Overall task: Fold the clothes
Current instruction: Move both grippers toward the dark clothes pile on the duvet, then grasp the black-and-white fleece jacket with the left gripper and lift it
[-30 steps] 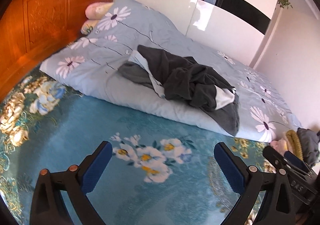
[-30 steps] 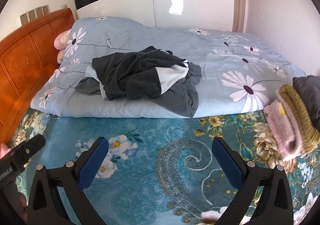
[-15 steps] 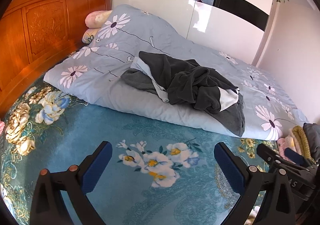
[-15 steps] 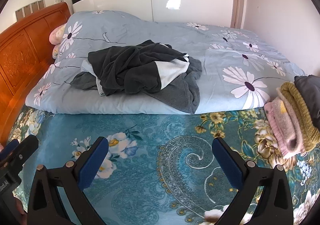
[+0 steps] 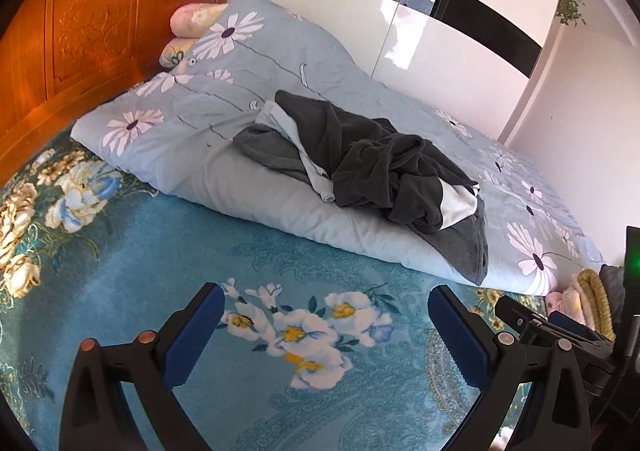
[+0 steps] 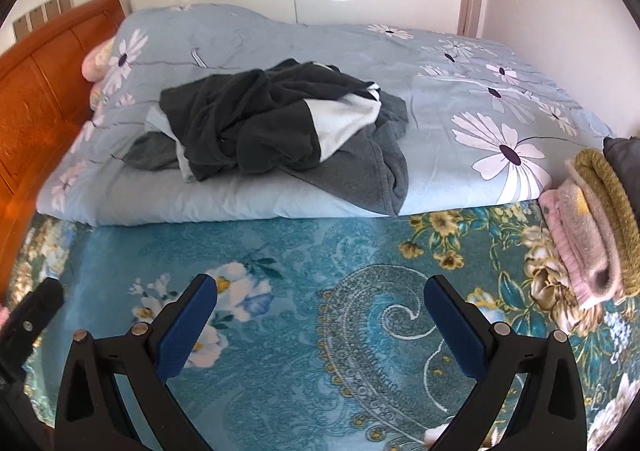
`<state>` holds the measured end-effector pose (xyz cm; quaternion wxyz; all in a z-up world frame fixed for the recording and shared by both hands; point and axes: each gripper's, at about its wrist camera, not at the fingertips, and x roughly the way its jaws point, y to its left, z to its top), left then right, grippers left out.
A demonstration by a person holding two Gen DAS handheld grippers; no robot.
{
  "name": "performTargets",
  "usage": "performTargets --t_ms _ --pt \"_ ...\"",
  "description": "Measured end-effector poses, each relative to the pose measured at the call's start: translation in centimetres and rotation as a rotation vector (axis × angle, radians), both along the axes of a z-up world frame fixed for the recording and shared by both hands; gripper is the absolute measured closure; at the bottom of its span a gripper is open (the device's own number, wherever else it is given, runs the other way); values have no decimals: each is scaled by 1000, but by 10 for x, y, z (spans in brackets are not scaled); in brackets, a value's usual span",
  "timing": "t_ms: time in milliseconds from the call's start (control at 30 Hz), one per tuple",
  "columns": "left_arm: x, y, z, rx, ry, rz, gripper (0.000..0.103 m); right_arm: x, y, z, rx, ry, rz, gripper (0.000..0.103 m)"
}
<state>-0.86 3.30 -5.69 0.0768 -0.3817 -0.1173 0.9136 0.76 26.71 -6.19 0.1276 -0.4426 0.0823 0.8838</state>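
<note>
I hold my left gripper (image 5: 322, 327) and right gripper (image 6: 320, 317) spread wide and empty, low over the bedspread (image 6: 304, 251), aimed at the crumpled clothes (image 6: 280, 123), probably level.

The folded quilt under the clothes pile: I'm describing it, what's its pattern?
Pale blue quilt printed with large white daisies with dark centres; clearest in the right wrist view.

Place: a bedroom in a home.
Bed: a teal floral bedspread (image 6: 304, 331) fills the foreground.
Headboard: carved orange wood (image 5: 88, 27) at 10 o'clock.
Bedding: a pale blue daisy-print quilt (image 6: 460, 99) at 12 o'clock, pillows (image 5: 188, 17) at its head.
Wardrobe: glossy white doors with a black band (image 5: 440, 23) behind.
Clothes: a dark crumpled heap (image 6: 280, 123) on the quilt; folded knitwear (image 6: 592, 235) at 3 o'clock.
</note>
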Motion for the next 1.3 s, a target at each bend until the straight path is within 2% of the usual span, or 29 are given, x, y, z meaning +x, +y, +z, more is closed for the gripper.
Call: performTargets --t_ms 200,467,567,700,867,1000,1067,1167,1233,1300 --pt "-4 -6 -12 14 -5 26 0 -8 -11 -7 74 -14 33 0" --pt "-9 -7 -27 25 -49 81 0 -21 -17 -7 92 -12 17 0" --pt "-11 -10 -34 43 -55 100 0 -27 -17 -9 75 -15 30 0" --pt "-14 -14 -44 79 -71 112 0 -35 -15 -16 -11 -20 73 0" --pt "-25 -20 -61 102 -111 110 0 -44 -21 -27 -21 -34 73 0" --pt "-45 -23 -70 89 -136 81 0 -38 -13 -43 37 -64 36 0" --pt "-61 -21 -71 59 -139 60 0 -29 -7 -56 55 -101 5 0" --pt "-88 -13 -70 32 -116 44 0 -15 4 -76 66 -153 -22 0" --pt "-107 -5 -67 42 -95 -3 0 -6 15 -84 52 -176 -68 0" --pt "-126 8 -63 13 -74 -39 0 3 24 -85 27 -175 -117 0"
